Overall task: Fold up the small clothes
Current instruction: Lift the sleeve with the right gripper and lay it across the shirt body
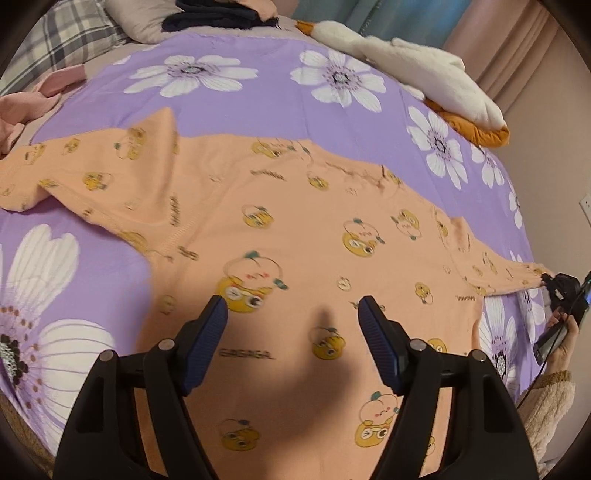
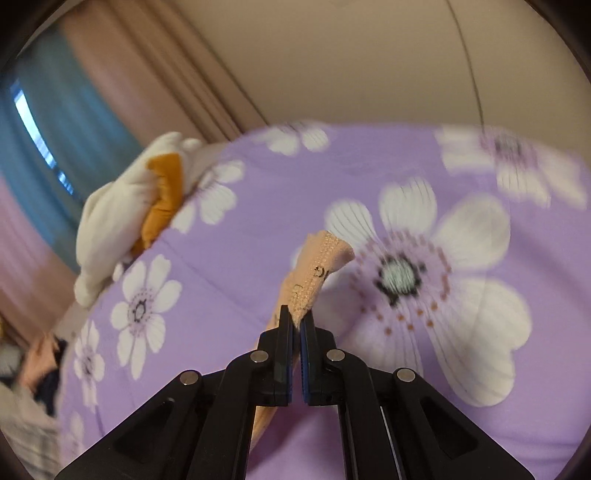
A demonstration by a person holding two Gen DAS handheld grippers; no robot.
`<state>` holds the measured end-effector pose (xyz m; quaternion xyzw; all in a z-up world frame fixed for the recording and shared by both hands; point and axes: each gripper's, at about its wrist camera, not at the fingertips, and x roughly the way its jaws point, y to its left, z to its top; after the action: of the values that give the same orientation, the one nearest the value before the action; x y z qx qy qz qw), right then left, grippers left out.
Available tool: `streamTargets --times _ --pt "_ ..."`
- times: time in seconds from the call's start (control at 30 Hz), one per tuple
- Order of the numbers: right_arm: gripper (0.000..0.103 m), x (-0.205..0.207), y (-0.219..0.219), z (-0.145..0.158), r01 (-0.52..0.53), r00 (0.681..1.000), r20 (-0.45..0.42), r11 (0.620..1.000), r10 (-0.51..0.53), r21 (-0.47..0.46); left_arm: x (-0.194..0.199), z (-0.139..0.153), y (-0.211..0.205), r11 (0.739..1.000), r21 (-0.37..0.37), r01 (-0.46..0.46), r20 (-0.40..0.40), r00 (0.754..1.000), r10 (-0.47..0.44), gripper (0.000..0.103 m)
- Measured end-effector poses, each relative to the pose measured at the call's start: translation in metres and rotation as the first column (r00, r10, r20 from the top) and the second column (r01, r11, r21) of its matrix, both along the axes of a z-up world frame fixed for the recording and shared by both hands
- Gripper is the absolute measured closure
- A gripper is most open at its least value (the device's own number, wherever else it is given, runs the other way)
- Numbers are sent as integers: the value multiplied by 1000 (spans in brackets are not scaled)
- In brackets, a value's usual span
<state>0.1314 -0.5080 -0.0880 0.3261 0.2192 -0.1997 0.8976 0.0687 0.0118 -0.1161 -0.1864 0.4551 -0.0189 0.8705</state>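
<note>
Left wrist view: peach garment (image 1: pixel 295 229) printed with yellow cartoon faces, spread flat across a purple bedspread (image 1: pixel 258 96) with big white daisies. One sleeve stretched out to the left, creased near its end; the other drawn out to the right edge, pinched at its cuff by the right gripper (image 1: pixel 554 286), itself held in a hand (image 1: pixel 563 338) with a fuzzy cream cuff. Left gripper (image 1: pixel 293 306) poised over the garment's lower middle, jaws spread wide, blue pads (image 1: pixel 208 341) well apart, nothing between them (whether touching the fabric or just above it, cannot tell). Shadow of the gripper cast on the cloth between the fingers. At the far edge of the bed: a white and mustard plush toy (image 1: pixel 413 70), a pink garment (image 1: pixel 33 99) at the left, dark folded clothes (image 1: pixel 218 16) near a plaid pillow (image 1: pixel 62 37).

Right wrist view: right gripper (image 2: pixel 296 319) closed tight on a ribbed cuff of the peach garment (image 2: pixel 319 266), fabric sticking up past the fingertips and trailing down behind the left finger. Purple bedspread (image 2: pixel 229 280) beneath, blurred. Plush toy (image 2: pixel 125 210) at the left edge of the bed, pink and teal curtains (image 2: pixel 74 122) behind it.
</note>
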Motion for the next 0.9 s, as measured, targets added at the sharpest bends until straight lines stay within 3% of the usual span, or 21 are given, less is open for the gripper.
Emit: streamTargets --times 0.07,0.3,0.5,0.7,0.9 --pt "99 -1 17 19 -10 1000 10 996 11 -87 -3 4 7 1000 -4 -11 14 1000 11 30" --pt "99 -2 72 56 -140 988 39 971 151 -196 -11 10 34 998 14 -55 48 997 55 29" --pt "99 7 146 85 -281 954 15 911 299 -303 -16 13 52 996 29 -85 70 994 83 29" --pt "99 19 228 92 -453 881 -34 819 472 -353 -21 12 69 992 55 -112 78 991 107 28" --pt "99 28 312 78 -603 785 -122 702 608 -378 -28 12 92 990 13 -143 95 985 141 28"
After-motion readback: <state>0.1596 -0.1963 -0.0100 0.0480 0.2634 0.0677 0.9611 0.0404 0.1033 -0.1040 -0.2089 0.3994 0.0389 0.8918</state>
